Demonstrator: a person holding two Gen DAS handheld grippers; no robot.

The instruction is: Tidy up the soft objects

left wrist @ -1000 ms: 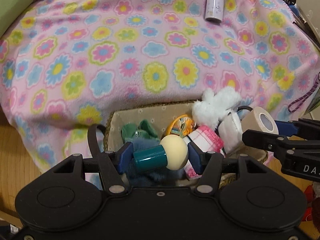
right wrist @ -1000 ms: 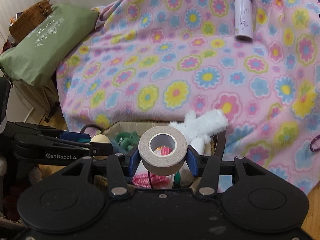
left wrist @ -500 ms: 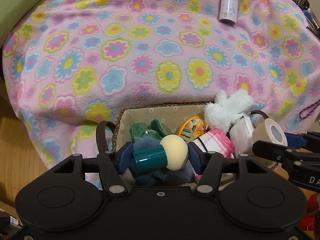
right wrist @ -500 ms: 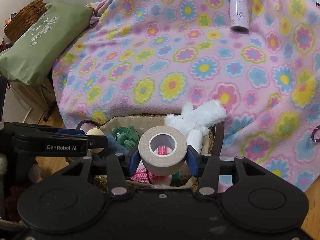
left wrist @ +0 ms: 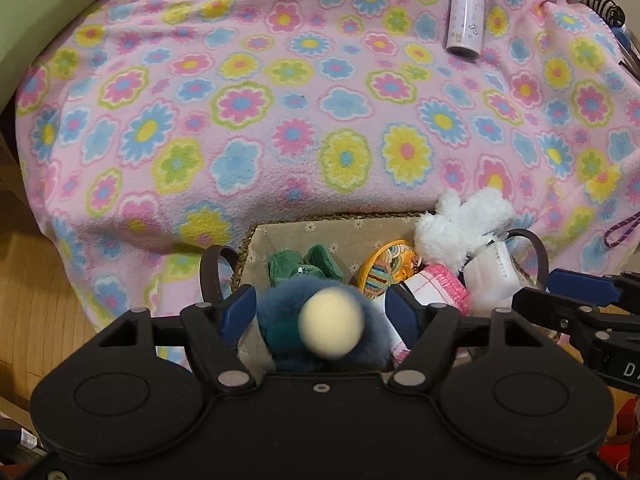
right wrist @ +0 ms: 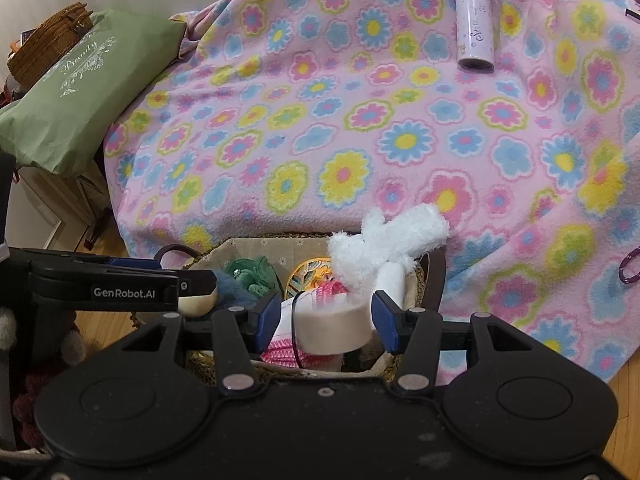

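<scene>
A lined wicker basket (left wrist: pixel 320 232) stands on the floor against the bed. It holds a white plush (left wrist: pixel 460 224), a green plush (left wrist: pixel 304 266), a blue furry toy (left wrist: pixel 288 312), a pink-and-white cloth (left wrist: pixel 440 288) and an orange round item (left wrist: pixel 384 266). My left gripper (left wrist: pixel 322 312) is open above the basket; a blurred teal toy with a cream ball head (left wrist: pixel 332 324) drops between its fingers. My right gripper (right wrist: pixel 325 318) is open; a roll of beige tape (right wrist: pixel 332 328) tips down between its fingers over the basket (right wrist: pixel 256 246).
A pink flowered blanket (left wrist: pixel 280 100) covers the bed behind the basket. A lilac bottle (left wrist: pixel 466 12) lies on it at the far right. A green pillow (right wrist: pixel 80 92) and a wicker bag (right wrist: pixel 48 48) sit at the left. Wood floor (left wrist: pixel 36 292) shows at the left.
Both grippers have opened. The teal toy with the cream head has left the left fingers and is falling. The tape roll has tipped flat and is slipping from the right fingers.
</scene>
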